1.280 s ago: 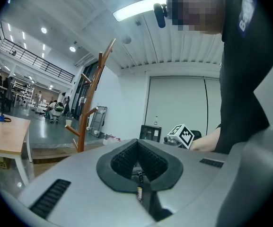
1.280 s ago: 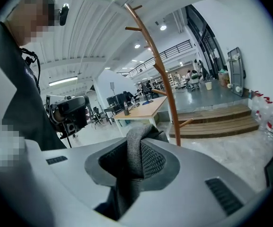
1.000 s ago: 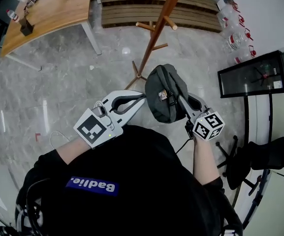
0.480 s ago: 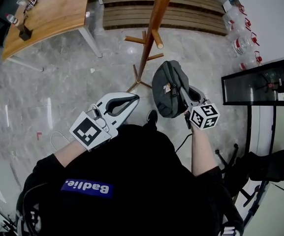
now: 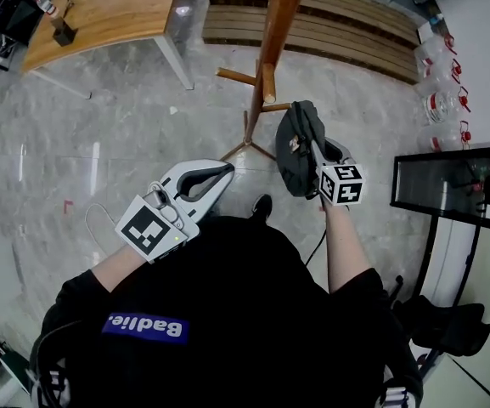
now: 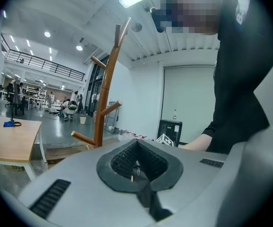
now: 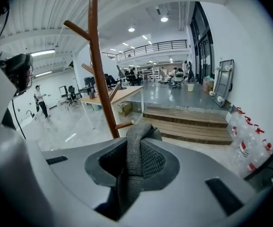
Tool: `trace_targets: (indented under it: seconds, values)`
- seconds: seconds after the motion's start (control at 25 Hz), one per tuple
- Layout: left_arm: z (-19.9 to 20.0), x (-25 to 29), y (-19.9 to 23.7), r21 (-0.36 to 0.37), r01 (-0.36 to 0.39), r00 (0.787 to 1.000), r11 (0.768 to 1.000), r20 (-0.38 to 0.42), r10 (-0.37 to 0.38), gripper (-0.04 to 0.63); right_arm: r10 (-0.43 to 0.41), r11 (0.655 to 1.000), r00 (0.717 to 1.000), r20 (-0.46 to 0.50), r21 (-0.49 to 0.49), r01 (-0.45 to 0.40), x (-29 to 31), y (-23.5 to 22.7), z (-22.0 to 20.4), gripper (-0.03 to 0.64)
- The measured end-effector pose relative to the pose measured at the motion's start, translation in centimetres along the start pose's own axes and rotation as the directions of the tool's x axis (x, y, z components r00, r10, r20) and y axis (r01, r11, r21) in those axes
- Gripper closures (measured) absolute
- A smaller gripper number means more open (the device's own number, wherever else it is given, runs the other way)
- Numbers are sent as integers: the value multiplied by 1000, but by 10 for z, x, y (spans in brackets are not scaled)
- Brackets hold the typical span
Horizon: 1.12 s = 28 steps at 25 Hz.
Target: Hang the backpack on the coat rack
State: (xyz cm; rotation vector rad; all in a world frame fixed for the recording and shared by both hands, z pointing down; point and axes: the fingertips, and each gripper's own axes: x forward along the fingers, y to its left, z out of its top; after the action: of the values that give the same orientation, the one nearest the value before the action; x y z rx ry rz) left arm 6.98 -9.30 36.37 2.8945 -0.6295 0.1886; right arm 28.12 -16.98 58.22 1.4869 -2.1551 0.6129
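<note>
The dark grey backpack (image 5: 298, 143) hangs from its top strap (image 7: 135, 143), which runs between the jaws of my right gripper (image 5: 311, 149); that gripper is shut on the strap. The bag is just right of the wooden coat rack (image 5: 272, 36), close to a short lower peg (image 5: 277, 107). In the right gripper view the rack's pole (image 7: 100, 70) stands straight ahead, a little left. My left gripper (image 5: 226, 171) is lower left of the rack, shut with nothing in it. The left gripper view shows the rack (image 6: 106, 91) ahead on the left.
The rack's feet (image 5: 246, 147) spread on the grey marble floor. A wooden table (image 5: 109, 15) stands at the upper left and a low wooden step platform (image 5: 355, 36) behind the rack. Water bottles (image 5: 440, 100) and a black cabinet (image 5: 457, 185) are on the right.
My right gripper has carried the backpack forward and closer to the rack's pegs. My left gripper has moved along a little, still shut and empty.
</note>
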Motion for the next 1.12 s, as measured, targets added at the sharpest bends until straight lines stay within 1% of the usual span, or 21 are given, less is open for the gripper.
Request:
trace_targets:
  seconds: [0.36, 0.68, 0.92, 1.12]
  values:
    - [-8, -13, 7, -12, -75, 997, 997, -10, 75, 588, -34, 998, 999, -40, -59, 31, 51, -9, 6, 555]
    - [-16, -28, 13, -26, -114, 993, 993, -18, 114, 588, -74, 988, 992, -99, -141, 60, 83, 1, 9, 555]
    - [-20, -39, 20, -41, -134, 991, 990, -21, 133, 588, -125, 970, 980, -157, -225, 88, 94, 8, 14, 555]
    - [-22, -43, 23, -49, -135, 991, 990, -20, 134, 588, -165, 952, 966, -199, -288, 103, 95, 12, 21, 555]
